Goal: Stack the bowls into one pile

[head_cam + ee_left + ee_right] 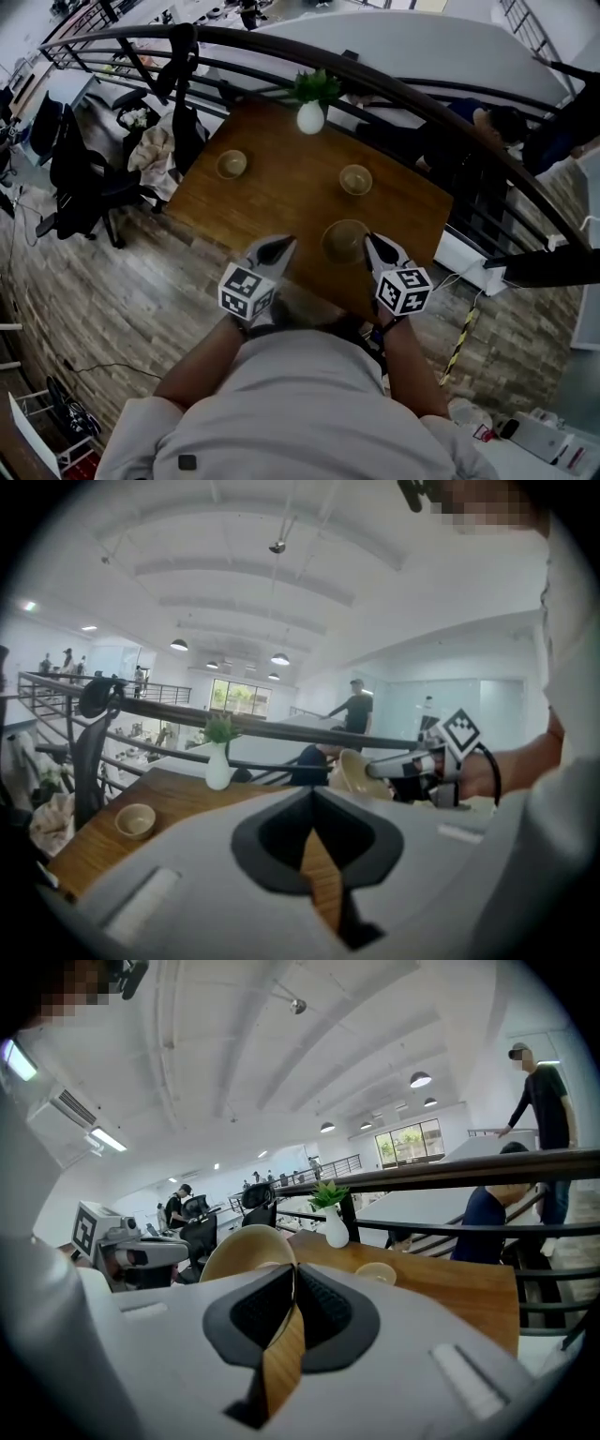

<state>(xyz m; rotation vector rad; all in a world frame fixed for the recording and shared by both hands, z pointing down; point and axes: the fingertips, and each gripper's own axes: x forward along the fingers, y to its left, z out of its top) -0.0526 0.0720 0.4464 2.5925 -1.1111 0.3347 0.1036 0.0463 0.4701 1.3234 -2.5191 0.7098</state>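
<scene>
Your right gripper (369, 242) clamped on rim of plain tan round bowl (343, 241), held tilted; your left gripper (284, 246): jaws together, empty.

Vase (310, 117) at table (272, 208) far edge; left bowl (232, 164), right bowl (355, 178) nearer; third bowl (343, 241) nearest.

Open-plan office mezzanine: black railing (292, 728), swivel office chair (84, 183), wooden table (281, 187), round ceiling lamps (178, 644).

The person is wearing a pale grey short-sleeved shirt (291, 403). The left gripper (284, 244) and right gripper (369, 241) are showing light grey shells, black jaw pads, and cubes carrying black-and-white square markers.
</scene>
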